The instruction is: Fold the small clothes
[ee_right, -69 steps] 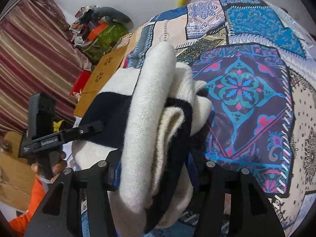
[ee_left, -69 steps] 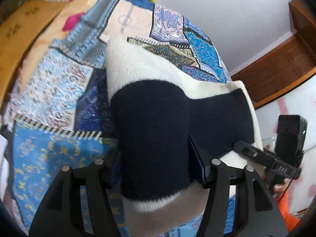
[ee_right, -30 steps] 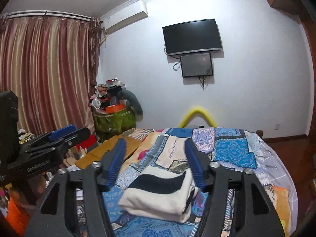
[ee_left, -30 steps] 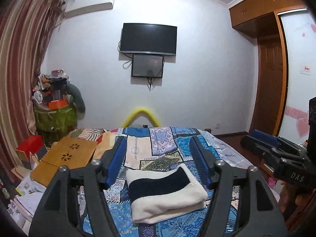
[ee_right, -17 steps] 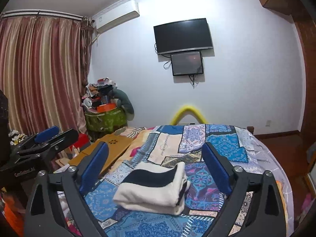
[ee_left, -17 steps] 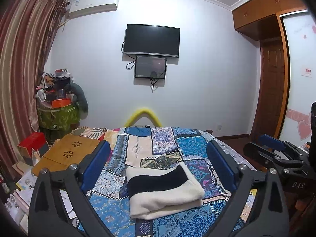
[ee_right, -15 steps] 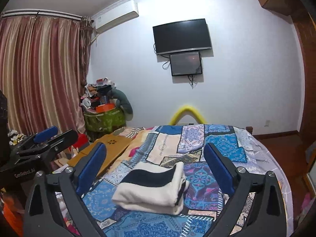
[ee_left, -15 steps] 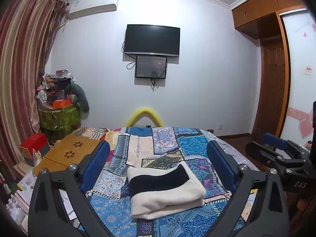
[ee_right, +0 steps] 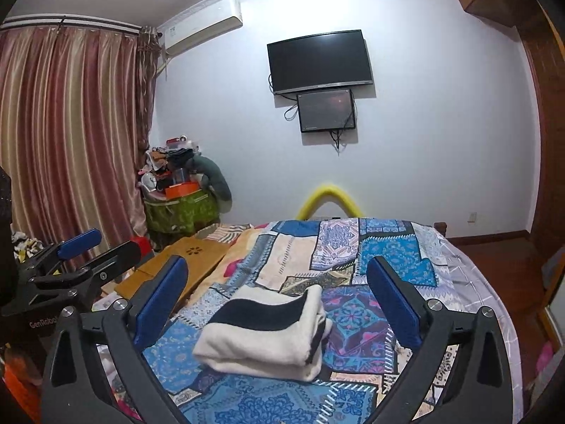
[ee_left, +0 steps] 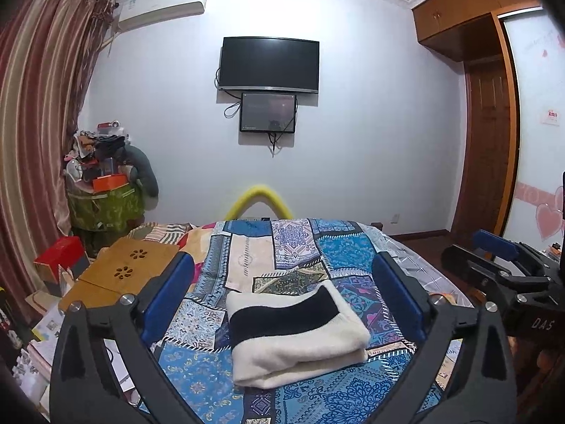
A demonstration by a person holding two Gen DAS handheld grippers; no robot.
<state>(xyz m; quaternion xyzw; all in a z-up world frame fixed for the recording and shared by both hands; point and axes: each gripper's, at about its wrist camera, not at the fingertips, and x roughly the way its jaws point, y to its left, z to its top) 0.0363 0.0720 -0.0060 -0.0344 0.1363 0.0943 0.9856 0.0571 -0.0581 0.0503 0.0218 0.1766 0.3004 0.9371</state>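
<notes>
A folded cream-and-navy sweater (ee_left: 295, 334) lies on the patchwork bed (ee_left: 197, 378), while the left gripper (ee_left: 284, 300) and right gripper (ee_right: 277, 295), jaws just spread wide, hold nothing.

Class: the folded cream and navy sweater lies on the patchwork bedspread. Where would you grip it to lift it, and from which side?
Probably the sweater's rounded near fold, from the camera side: its loose layered edges face right, so pinching there might open it.
</notes>
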